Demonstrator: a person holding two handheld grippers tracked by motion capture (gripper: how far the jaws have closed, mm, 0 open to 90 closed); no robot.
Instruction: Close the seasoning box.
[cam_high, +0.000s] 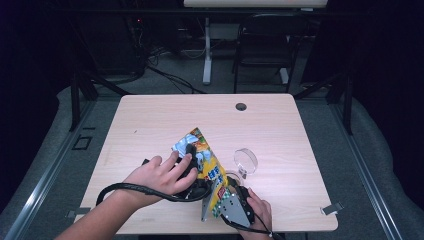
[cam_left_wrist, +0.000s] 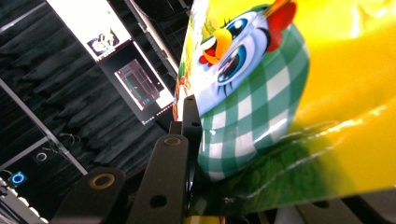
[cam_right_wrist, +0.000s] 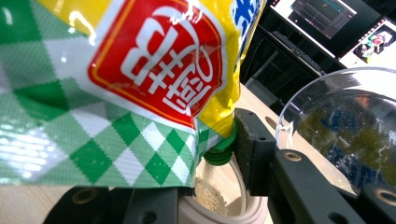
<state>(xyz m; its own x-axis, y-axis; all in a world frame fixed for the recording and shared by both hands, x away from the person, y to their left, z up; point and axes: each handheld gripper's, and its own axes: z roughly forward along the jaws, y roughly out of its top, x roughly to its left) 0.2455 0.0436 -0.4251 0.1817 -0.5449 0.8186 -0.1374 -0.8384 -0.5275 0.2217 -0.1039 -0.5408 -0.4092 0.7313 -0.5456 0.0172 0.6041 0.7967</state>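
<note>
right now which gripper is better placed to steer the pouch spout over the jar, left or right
Right, probably. The right gripper is clamped at the pouch end by its green spout, directly above the jar that already holds powder. The left gripper grips the upper body of the pouch, better suited to tilting.

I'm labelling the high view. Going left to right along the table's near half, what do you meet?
Left hand on its gripper → yellow bag → clear lid. The right gripper sits under the bag's lower end, so I leave it out.
</note>
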